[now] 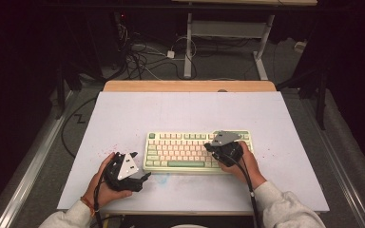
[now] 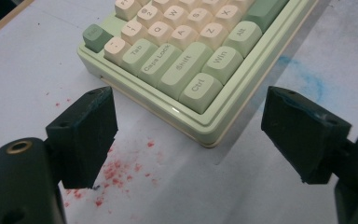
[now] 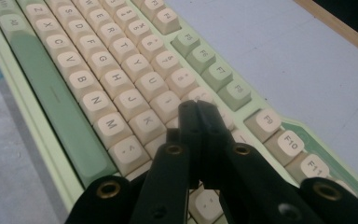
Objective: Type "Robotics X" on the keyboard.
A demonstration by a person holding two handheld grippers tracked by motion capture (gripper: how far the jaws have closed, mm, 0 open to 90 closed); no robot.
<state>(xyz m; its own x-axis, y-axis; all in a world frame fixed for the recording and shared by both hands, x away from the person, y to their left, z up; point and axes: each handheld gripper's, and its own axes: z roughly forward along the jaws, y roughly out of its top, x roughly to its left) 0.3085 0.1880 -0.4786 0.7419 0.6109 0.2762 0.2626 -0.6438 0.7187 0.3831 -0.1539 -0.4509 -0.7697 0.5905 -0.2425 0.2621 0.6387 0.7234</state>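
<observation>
Here we record the scene from left to right. On the left, a hand holds the left claw point(image 1: 145, 177) low over the white bench point(image 1: 123, 114), just off the near left corner of the keyboard point(image 1: 180, 152). In the left gripper view its jaws stand wide apart, released, with nothing between the pads; the keyboard's Ctrl corner point(image 2: 198, 88) lies ahead, between the two jaws but clear of both. We note red speckles point(image 2: 116, 170) on the bench surface by the left-hand jaw in that view and a faint blue smear point(image 2: 307, 79) beyond the other.

The keyboard, pale green with cream keycaps, lies flat at the middle of the bench, its long side parallel to the near edge. Green modifier keys and a long green space bar point(image 3: 56, 98) run along its near row.

On the right, the right claw point(image 1: 208, 146) sits over the right-hand part of the keyboard, held by the other hand. In the right gripper view its jaws are clenched together, tip to tip, with nothing gripped between them; the closed tips point(image 3: 196, 109) hang over the cream keys near K and the row above. Whether the tips touch a keycap we cannot tell. A black cable point(image 1: 247, 183) trails from this claw back along the sleeve.
</observation>
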